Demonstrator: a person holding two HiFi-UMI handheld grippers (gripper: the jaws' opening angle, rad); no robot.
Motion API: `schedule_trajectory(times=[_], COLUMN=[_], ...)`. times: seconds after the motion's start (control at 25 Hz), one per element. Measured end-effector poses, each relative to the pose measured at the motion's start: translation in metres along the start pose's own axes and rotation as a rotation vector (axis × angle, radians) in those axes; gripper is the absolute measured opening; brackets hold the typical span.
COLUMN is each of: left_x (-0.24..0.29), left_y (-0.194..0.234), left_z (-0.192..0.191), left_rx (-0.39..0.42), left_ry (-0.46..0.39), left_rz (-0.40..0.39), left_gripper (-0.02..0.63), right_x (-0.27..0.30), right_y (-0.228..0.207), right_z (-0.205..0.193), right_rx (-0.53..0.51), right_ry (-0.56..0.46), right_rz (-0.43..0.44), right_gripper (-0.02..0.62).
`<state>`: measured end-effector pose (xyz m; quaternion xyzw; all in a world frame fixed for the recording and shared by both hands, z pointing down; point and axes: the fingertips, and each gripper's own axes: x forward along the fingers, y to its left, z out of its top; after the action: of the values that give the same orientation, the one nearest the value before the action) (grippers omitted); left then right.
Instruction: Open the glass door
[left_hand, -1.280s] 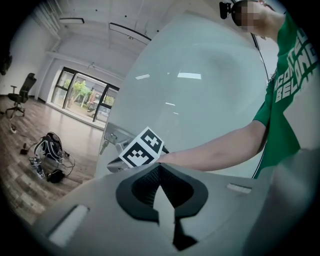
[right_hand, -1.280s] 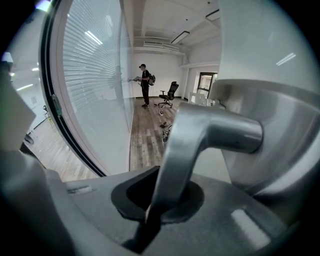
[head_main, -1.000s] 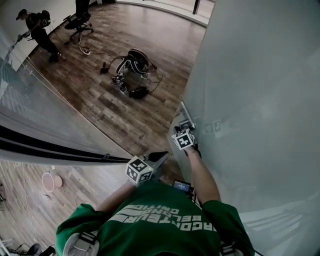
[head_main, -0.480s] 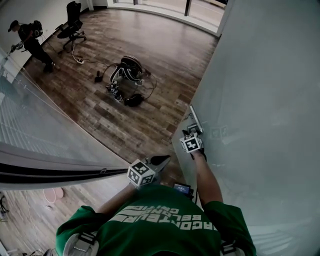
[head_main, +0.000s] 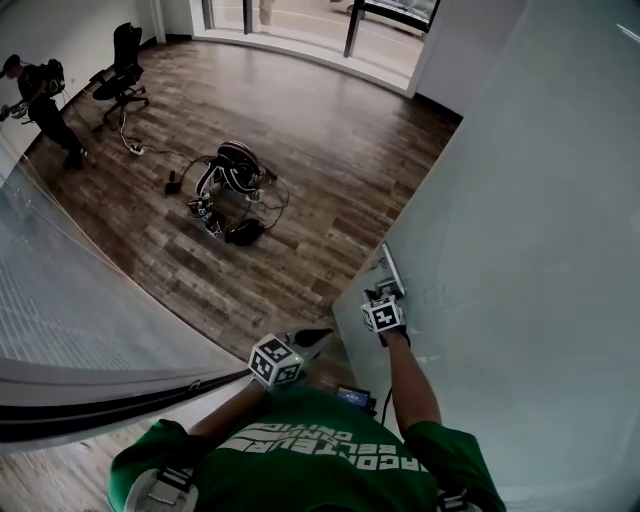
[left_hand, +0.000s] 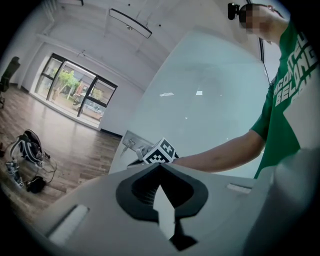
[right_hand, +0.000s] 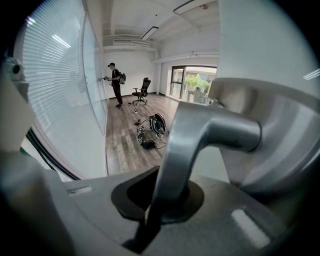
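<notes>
Glass door (head_main: 520, 200): a frosted pane that fills the right side of the head view, with its free edge on the left, next to open wooden floor (head_main: 300, 120)
Door handle (right_hand: 210, 130): a metal lever on a metal plate at the door's free edge, just ahead of the person's right arm
Right gripper (head_main: 385, 295): closed on the door handle, and its own view shows the lever's bar running down through the notch between the jaws
Left gripper (head_main: 318, 338): jaws drawn together with nothing between them, held in the air near the person's chest, left of the door's edge and clear of the handle, pointing towards the door
Person: green shirt (head_main: 320, 450) with white print at the bottom of the head view, right arm stretched to the handle
Left side: a glass wall with blinds (head_main: 60, 290) runs away from the person
Floor, far: a heap of gear and cables (head_main: 228, 190) lies in the middle of the room, well apart from the door
Far left: an office chair (head_main: 120, 70) and another person (head_main: 40, 90) standing by the glass wall
</notes>
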<state>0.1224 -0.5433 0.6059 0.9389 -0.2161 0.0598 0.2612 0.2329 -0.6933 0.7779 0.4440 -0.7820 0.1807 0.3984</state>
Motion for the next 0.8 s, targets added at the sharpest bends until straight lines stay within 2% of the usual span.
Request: schedule_trajectory(times=[0.32, 0.44, 0.8], left_x=[0.009, 0.015, 0.034], left_y=[0.033, 0.042, 0.034], left_z=[0.016, 0.022, 0.034], left_rx=[-0.052, -0.057, -0.042], left_ry=[-0.013, -0.026, -0.025], left_rz=[0.009, 0.004, -0.053], left_gripper=[0.015, 0.016, 0.016], right_x=[-0.007, -0.006, -0.007], right_y=[-0.016, -0.017, -0.030], right_z=[-0.005, -0.007, -0.008], right_rx=[0.026, 0.019, 0.028], right_ry=[0.001, -0.010, -0.025], right_rz=[-0.025, -0.009, -0.005], right_gripper=[-0.008, -0.008, -0.008])
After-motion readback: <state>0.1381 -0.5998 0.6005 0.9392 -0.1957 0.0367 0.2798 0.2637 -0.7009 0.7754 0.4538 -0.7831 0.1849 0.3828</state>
